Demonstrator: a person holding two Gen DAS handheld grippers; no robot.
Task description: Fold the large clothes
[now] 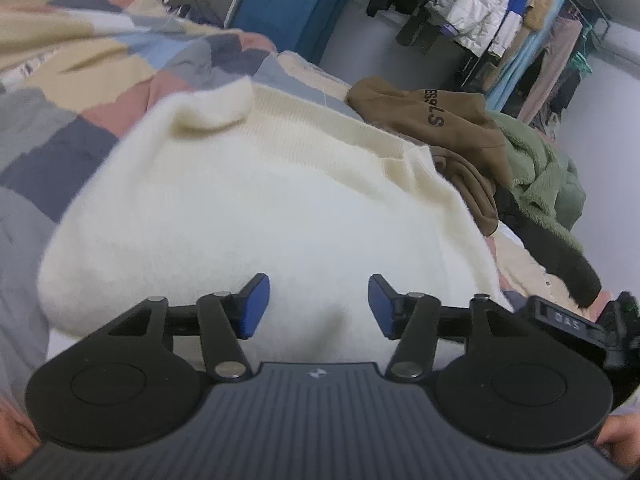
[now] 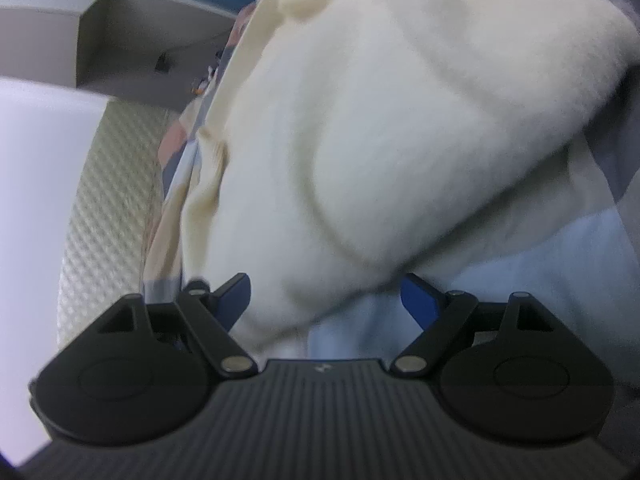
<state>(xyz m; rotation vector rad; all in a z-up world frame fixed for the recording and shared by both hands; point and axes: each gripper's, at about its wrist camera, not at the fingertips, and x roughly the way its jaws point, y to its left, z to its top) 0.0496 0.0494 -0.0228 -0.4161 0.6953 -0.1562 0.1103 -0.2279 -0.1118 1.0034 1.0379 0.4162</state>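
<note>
A: Obs: both grippers' jaws stand apart, nothing clamped. Left gripper [image 1: 318, 306] hovers over the sweater [image 1: 256, 200]; right gripper [image 2: 326, 300] straddles its folded edge, wider.

B: Sweater's place?

A: On the patchwork blanket [image 1: 100, 64], doubled over, probably so it packs flat. Count: 1 cream sweater, 2 grippers, 1 brown hoodie [image 1: 448, 120] and 1 green fleece [image 1: 536, 168] near the blanket's far edge, waiting.

Cream-white fluffy sweater [image 1: 256, 208] seen, ribbed at hem. Blanket [image 1: 100, 68] patterned in blocks of pink, tan, grey, dark blue. Brown top [image 1: 440, 120] marked with black letters. Green fuzzy garment [image 1: 540, 168] seen beside it. White jacket [image 1: 480, 4] hung on rack. Gripper pads [image 1: 254, 308] coloured blue, arms black.
</note>
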